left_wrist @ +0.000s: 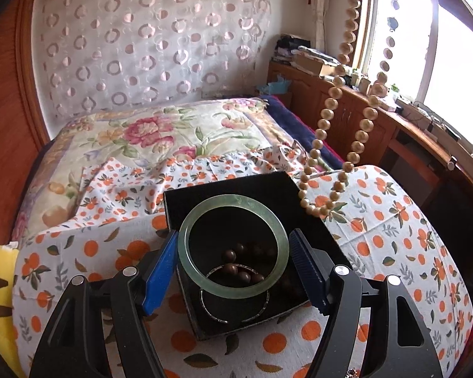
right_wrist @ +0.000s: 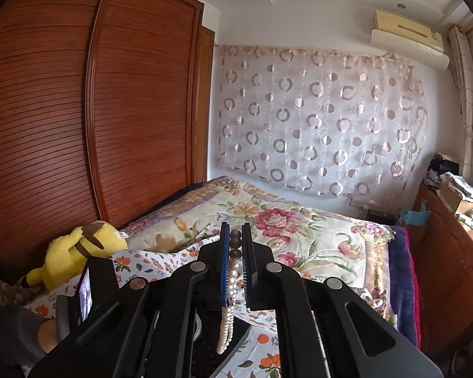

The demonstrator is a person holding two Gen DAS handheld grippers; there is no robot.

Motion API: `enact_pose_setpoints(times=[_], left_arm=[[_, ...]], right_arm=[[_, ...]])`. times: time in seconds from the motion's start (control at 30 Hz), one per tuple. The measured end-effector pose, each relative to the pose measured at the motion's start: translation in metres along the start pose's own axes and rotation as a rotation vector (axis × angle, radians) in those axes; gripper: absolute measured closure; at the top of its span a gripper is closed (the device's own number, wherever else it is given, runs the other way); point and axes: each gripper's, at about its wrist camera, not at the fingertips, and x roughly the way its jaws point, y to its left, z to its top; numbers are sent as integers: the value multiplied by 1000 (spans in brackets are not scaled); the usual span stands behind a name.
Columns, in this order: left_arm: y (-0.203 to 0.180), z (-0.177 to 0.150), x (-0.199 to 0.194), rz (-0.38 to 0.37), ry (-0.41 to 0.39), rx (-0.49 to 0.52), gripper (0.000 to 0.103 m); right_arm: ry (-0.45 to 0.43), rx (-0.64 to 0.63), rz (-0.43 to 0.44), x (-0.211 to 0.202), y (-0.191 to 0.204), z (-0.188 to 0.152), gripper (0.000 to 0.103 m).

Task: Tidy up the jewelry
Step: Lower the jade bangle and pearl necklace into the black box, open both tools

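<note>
The left gripper [left_wrist: 233, 267] is hovering over the black square velvet-lined jewelry box [left_wrist: 302, 195], and its blue fingers [left_wrist: 160, 271] are standing wide apart on both sides of the pale green round jade bangle [left_wrist: 233, 245]. I cannot tell if the fingers are touching the bangle or if it is just resting on the box. Inside the box a dark brown wooden bead bracelet [left_wrist: 239, 271] and a thin silver bangle [left_wrist: 233, 302] are lying under it. The right gripper [right_wrist: 235, 242] is pinching shut on a long cream pearl necklace [left_wrist: 337, 145], which is hanging down so its low end is touching the cloth just beside the far right corner of the box. So the step looks like putting things into the box. Next, I think, the necklace needs lowering slowly into the box without tangling. The green bangle is covering much of the opening, so it may be getting in the way. The box is sitting on a white cloth with orange fruit prints [left_wrist: 394, 220] on the bed. A yellow plush toy [right_wrist: 75, 255] is lying at the bed's left edge.
</note>
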Motion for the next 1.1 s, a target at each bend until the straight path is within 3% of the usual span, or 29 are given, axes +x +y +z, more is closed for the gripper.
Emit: enact_pose_setpoints(times=[0.23, 0.57, 0.7, 1.1], left_arm=[[5, 4, -10, -6, -26, -23, 36], [18, -13, -49, 17, -48, -32, 36], [26, -31, -64, 30, -38, -40, 36], [26, -87, -102, 47, -21, -47, 36]], right_arm=[[53, -3, 17, 23, 5, -16, 95], [203, 35, 38, 62, 15, -72, 94], [216, 61, 34, 60, 20, -84, 89], [249, 76, 37, 18, 51, -140, 88]])
